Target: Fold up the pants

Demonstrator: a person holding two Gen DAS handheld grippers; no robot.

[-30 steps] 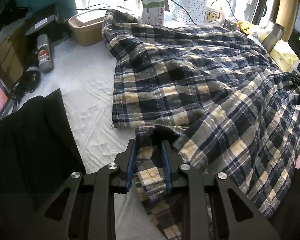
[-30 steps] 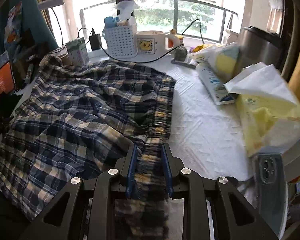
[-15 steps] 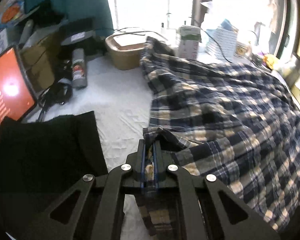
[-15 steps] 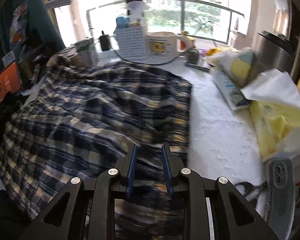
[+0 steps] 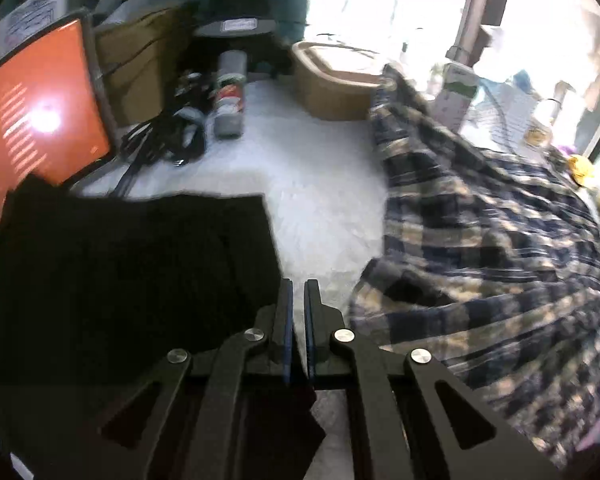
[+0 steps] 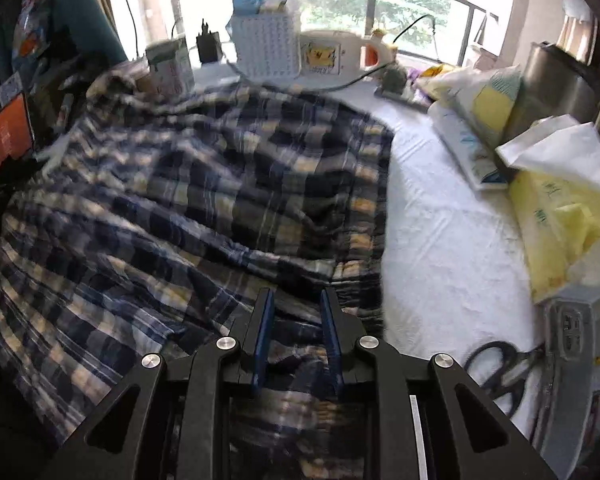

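Both wrist views look low and forward along their fingers across the white tabletop [image 5: 320, 184], sharing the plaid pants [image 5: 500, 248] [image 6: 188, 208] close below

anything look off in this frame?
Yes. The plaid pants lie rumpled, not flat, one end riding up against the carton. The left gripper is shut on nothing; the right gripper is open over the fabric.

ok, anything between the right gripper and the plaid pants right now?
Nothing visible. The right gripper is open directly over the blue-and-cream plaid pants, with cloth showing between its fingers. The black-handled scissors lie off to its right on the white tablecloth, clear of the pants.
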